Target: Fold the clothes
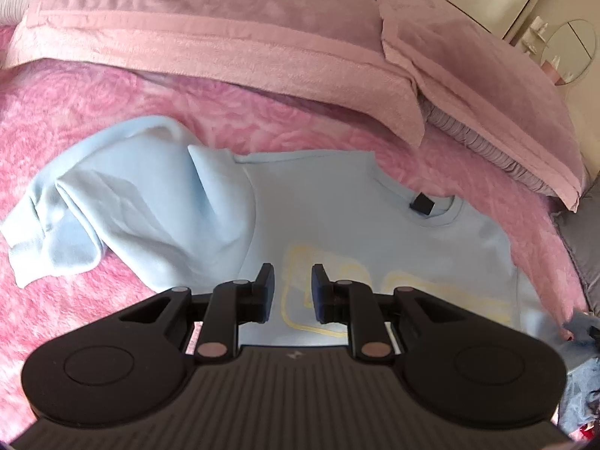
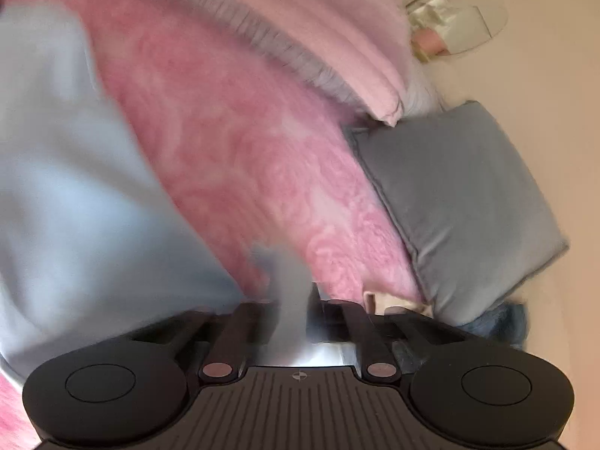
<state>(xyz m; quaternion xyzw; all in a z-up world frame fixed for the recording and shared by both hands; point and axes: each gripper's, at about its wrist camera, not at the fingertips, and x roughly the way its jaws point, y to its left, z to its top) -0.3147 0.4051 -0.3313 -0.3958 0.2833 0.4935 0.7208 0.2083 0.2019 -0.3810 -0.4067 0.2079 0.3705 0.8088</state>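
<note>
Folding barely begun: the left gripper, jaws apart and empty, hovers over the spread blue sweatshirt; the right gripper is clamped on its blurred edge.

bed's got a pink rose blanket, light blue sweatshirt at center, pillows around 1 o'clock

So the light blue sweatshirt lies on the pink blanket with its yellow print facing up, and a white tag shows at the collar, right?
Not quite: the tag at the collar is black, not white, as the left wrist view shows. The light blue sweatshirt does lie on the pink blanket, yellow print up.
</note>
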